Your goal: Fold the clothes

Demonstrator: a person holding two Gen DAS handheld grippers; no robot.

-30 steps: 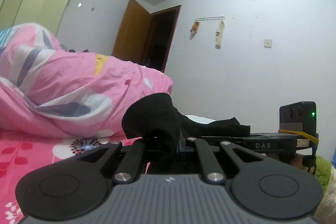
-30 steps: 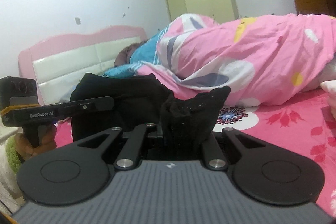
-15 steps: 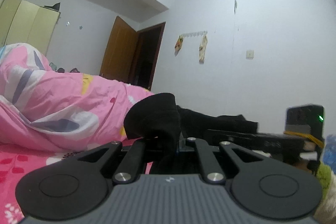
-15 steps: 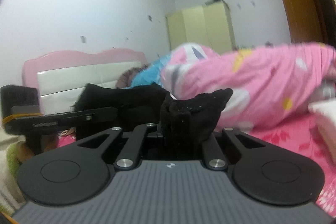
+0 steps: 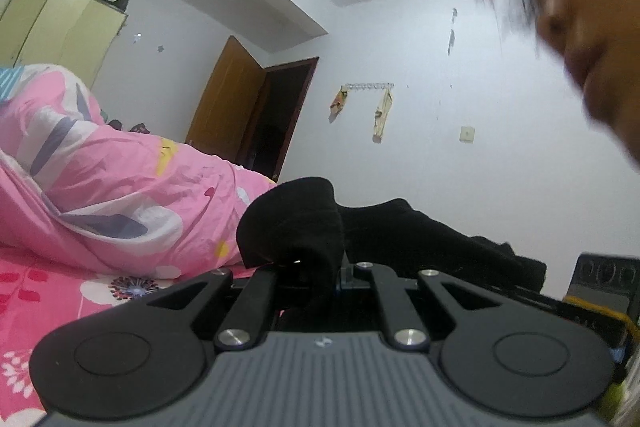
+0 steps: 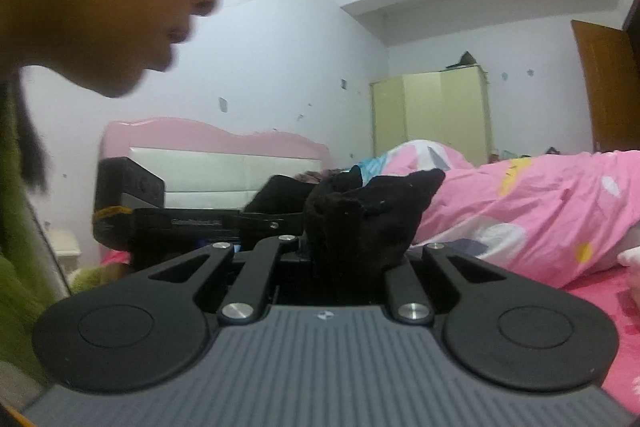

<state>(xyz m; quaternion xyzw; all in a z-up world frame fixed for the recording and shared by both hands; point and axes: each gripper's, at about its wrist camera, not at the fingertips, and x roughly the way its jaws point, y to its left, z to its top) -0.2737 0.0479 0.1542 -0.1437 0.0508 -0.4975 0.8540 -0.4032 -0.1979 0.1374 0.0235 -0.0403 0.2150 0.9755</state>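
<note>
A black garment [image 5: 296, 223] bunches over my left gripper [image 5: 320, 267], which is shut on a fold of it; the cloth stretches off to the right [image 5: 420, 239] toward the other gripper. In the right wrist view my right gripper [image 6: 344, 247] is shut on another bunch of the same black garment [image 6: 368, 215], with the cloth running left to the left gripper's body [image 6: 192, 223]. Both sets of fingertips are hidden under the fabric. The garment hangs between the two grippers above the pink bed.
A pink floral bedsheet [image 5: 48, 291] lies below, with a heaped pink duvet [image 5: 120, 179] behind. A pink headboard [image 6: 208, 151], a yellow-green wardrobe [image 6: 432, 111] and an open brown door [image 5: 232, 107] stand around. The person's head [image 5: 580, 7] leans in close above the grippers.
Both grippers have swung level across the room with the black garment still held. The person's head has come into both views, at the upper edge.
</note>
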